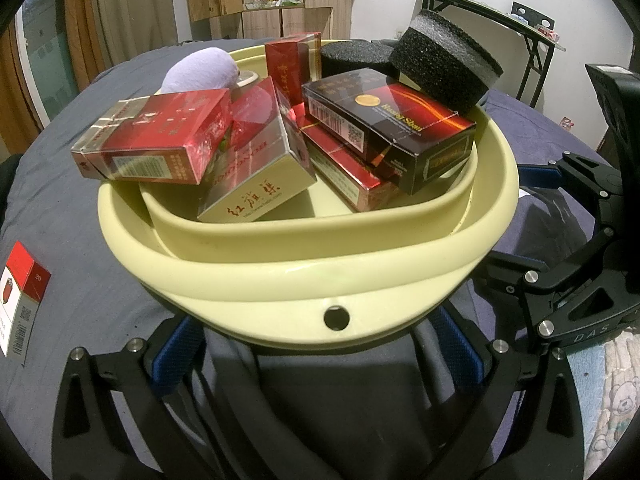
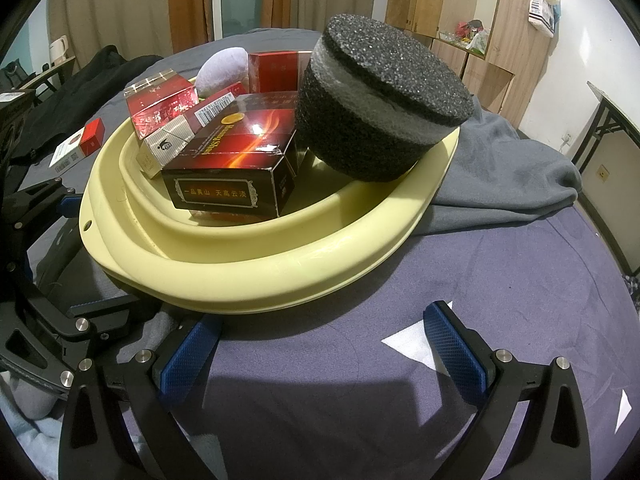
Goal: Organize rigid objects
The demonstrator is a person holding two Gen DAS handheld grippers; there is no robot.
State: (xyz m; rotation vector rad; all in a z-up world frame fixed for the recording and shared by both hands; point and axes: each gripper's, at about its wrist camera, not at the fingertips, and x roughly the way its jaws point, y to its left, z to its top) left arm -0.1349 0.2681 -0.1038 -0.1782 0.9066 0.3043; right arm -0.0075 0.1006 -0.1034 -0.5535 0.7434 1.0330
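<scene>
Basin (image 1: 304, 276) nearly filled with boxes and foam discs; one red-and-white pack (image 1: 20, 300) lies outside, left of it. Both left gripper (image 1: 316, 344) and right gripper (image 2: 324, 344) are held wide open, empty.

A pale yellow basin (image 1: 308, 276) is seen on a grey-blue cloth (image 1: 60, 200), its near rim flanked by the spread blue pads (image 1: 176, 356) of the left gripper (image 1: 320, 354). Red cigarette packs (image 1: 160, 140), a dark box (image 1: 392, 128), a lilac plush (image 1: 200, 70) and black foam discs (image 1: 448, 64) are piled inside. One pack (image 1: 22, 300) is left on the cloth.
</scene>
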